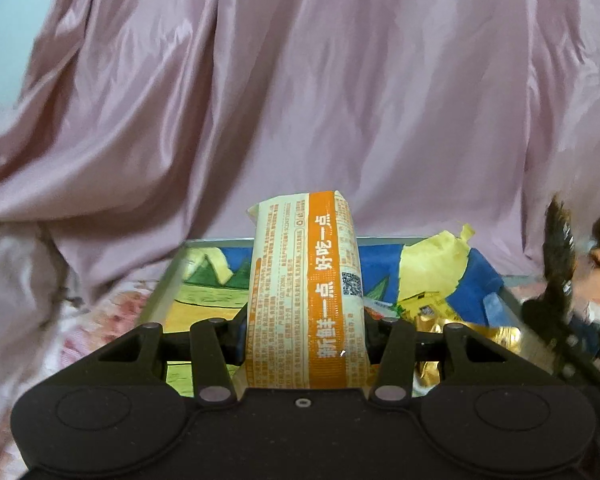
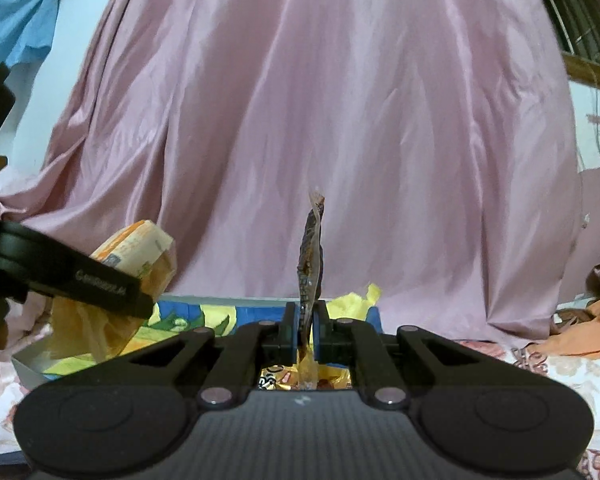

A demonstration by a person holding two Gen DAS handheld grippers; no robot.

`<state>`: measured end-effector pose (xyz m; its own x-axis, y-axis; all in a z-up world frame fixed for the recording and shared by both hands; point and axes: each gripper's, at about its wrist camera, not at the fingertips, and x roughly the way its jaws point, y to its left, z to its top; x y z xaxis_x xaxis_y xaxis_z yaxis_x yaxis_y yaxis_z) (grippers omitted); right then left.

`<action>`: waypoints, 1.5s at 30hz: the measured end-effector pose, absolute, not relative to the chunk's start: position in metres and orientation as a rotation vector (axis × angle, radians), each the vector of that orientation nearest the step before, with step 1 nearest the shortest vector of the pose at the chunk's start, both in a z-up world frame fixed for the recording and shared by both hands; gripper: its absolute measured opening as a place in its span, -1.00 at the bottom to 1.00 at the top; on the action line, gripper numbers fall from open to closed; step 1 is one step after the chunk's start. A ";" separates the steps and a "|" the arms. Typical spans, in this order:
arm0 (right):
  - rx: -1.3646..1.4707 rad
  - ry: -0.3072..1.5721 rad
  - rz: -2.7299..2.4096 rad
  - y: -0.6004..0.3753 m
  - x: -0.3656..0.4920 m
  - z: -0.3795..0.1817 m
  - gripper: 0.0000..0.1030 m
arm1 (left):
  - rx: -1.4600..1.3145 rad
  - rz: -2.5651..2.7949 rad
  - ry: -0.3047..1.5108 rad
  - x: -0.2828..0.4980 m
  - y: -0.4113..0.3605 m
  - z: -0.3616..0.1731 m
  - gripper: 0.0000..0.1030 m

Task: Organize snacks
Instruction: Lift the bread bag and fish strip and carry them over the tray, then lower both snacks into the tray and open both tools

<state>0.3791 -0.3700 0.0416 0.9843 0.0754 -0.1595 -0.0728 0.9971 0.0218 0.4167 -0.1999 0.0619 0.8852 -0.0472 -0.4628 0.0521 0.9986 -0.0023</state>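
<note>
left tool (image 1: 306, 344) clamps orange snack pack (image 1: 306, 292) | right tool (image 2: 306, 330) pinches brown wrapper (image 2: 311, 256)

A glossy pink satin curtain (image 2: 320, 100) hung in deep folds across the back. Pale blue wall (image 1: 4, 20) showed at its left edge, a dark wooden-framed window (image 2: 580, 20) at upper right.
</note>
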 end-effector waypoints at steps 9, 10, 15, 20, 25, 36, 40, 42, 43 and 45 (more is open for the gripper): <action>-0.028 0.280 0.067 -0.365 0.404 0.028 -0.85 | -0.104 -0.098 0.561 0.443 -0.204 0.034 -0.04; -0.024 0.285 0.070 -0.366 0.405 0.027 -0.85 | -0.103 -0.095 0.563 0.444 -0.204 0.030 -0.04; -0.007 0.299 0.083 -0.368 0.407 0.027 -0.84 | -0.095 -0.086 0.575 0.446 -0.206 0.021 -0.04; 0.007 0.306 0.088 -0.370 0.406 0.028 -0.84 | -0.081 -0.082 0.577 0.449 -0.208 0.019 -0.04; 0.007 0.313 0.092 -0.370 0.406 0.029 -0.82 | -0.075 -0.077 0.587 0.449 -0.209 0.020 -0.04; -0.022 0.332 0.094 -0.367 0.408 0.028 -0.46 | -0.080 -0.070 0.560 0.442 -0.203 0.028 0.26; -0.030 0.321 0.097 -0.366 0.406 0.029 0.08 | -0.067 -0.050 0.537 0.436 -0.202 0.035 0.60; -0.029 0.314 0.092 -0.366 0.404 0.031 0.30 | -0.058 -0.037 0.518 0.433 -0.200 0.041 0.75; -0.028 0.308 0.091 -0.366 0.403 0.032 0.44 | -0.052 -0.031 0.508 0.431 -0.199 0.044 0.78; -0.026 0.289 0.094 -0.365 0.399 0.034 0.65 | -0.041 -0.019 0.492 0.428 -0.198 0.050 0.92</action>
